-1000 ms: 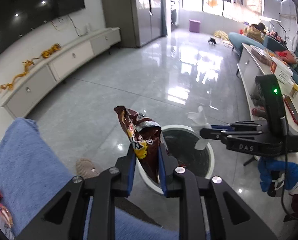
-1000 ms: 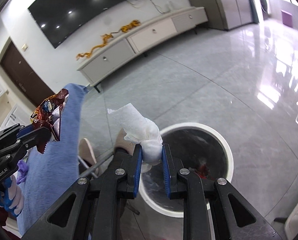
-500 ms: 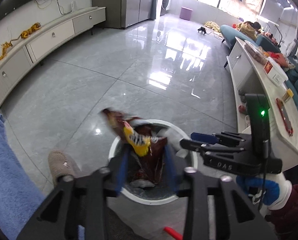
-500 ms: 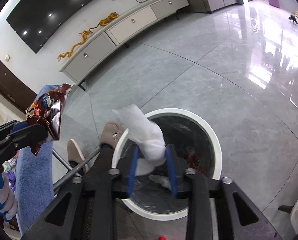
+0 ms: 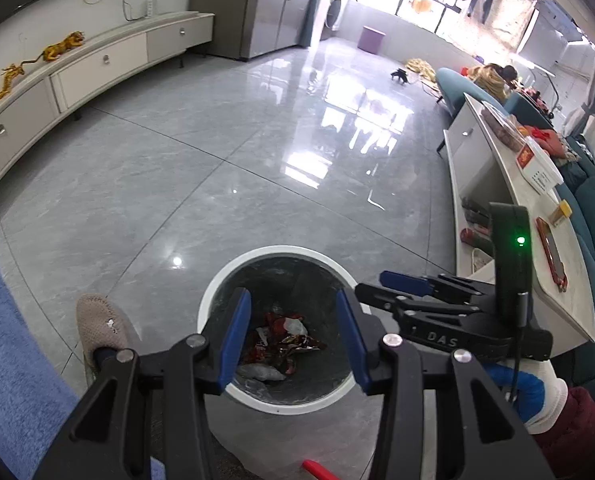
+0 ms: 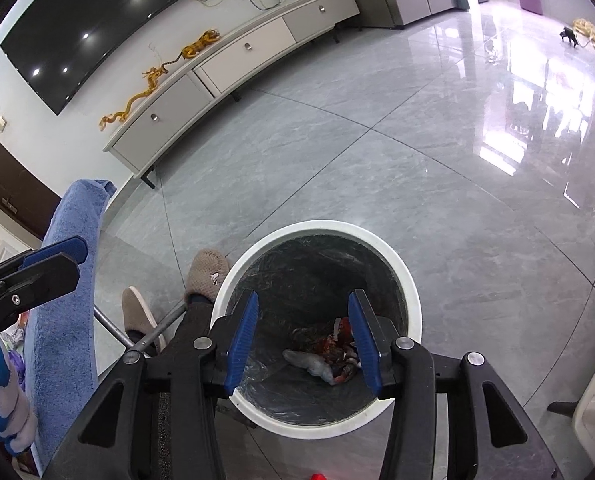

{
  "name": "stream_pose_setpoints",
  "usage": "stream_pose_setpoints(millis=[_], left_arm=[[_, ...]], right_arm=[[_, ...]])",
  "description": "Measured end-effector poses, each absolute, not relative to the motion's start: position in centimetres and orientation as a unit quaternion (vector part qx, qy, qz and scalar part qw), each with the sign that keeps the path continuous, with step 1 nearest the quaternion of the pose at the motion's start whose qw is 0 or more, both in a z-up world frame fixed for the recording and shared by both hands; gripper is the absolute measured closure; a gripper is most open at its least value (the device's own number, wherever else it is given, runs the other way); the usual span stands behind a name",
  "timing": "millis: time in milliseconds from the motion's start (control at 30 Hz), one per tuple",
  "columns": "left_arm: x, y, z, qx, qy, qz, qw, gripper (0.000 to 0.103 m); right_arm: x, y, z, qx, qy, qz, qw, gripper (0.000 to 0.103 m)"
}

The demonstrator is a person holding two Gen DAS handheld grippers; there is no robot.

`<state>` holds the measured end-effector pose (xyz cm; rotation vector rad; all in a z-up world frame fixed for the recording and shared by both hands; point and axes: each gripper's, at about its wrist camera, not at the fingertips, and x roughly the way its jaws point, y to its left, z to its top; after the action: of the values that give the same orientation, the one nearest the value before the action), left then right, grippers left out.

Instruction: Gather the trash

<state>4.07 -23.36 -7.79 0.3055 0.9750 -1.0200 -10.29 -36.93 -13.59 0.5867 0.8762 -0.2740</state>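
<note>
Left tool (image 5: 293, 336) and right tool (image 6: 303, 336) (blue-padded jaws spread wide, both empty) hang above the round white-rimmed bin (image 6: 411, 300). The crumpled red-brown snack wrapper (image 5: 283, 340) and white tissue wad (image 6: 311, 364) lie at its bottom.

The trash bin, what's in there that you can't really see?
- Bin bottom, right wrist view: the right hand-held gripper covers both sides of the trash pile.
- Left wrist view: the left hand-held gripper hides the pile's edges.
- Wrapper print: too small and crumpled to read.
- Red thing below the bin: cut off by the picture's edge.
</note>
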Motion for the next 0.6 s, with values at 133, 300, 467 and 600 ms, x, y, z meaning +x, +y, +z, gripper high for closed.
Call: stream_pose_setpoints(millis=[133,300,467,600], left_arm=[[4.3,-21.9,-7.4,0.131,0.438,-0.447,0.769,0.047],[4.1,-19.4,-6.8,0.118,0.431,-0.427,0.786,0.046],[3.6,-15.9,-5.4,0.097,0.412,-0.407,0.809,0.046],[3.2,-12.4,-3.7,0.084,0.386,-0.389,0.832,0.046]], right_arm=[[-10.6,-36.5,-12.5,0.272,0.41,-0.13,0.861,0.057],[-10.6,-36.2,-10.8,0.258,0.402,-0.13,0.869,0.057],[-10.4,-35.4,-8.3,0.238,0.389,-0.128,0.881,0.057],[-9.8,-33.8,-6.2,0.218,0.381,-0.115,0.891,0.057]])
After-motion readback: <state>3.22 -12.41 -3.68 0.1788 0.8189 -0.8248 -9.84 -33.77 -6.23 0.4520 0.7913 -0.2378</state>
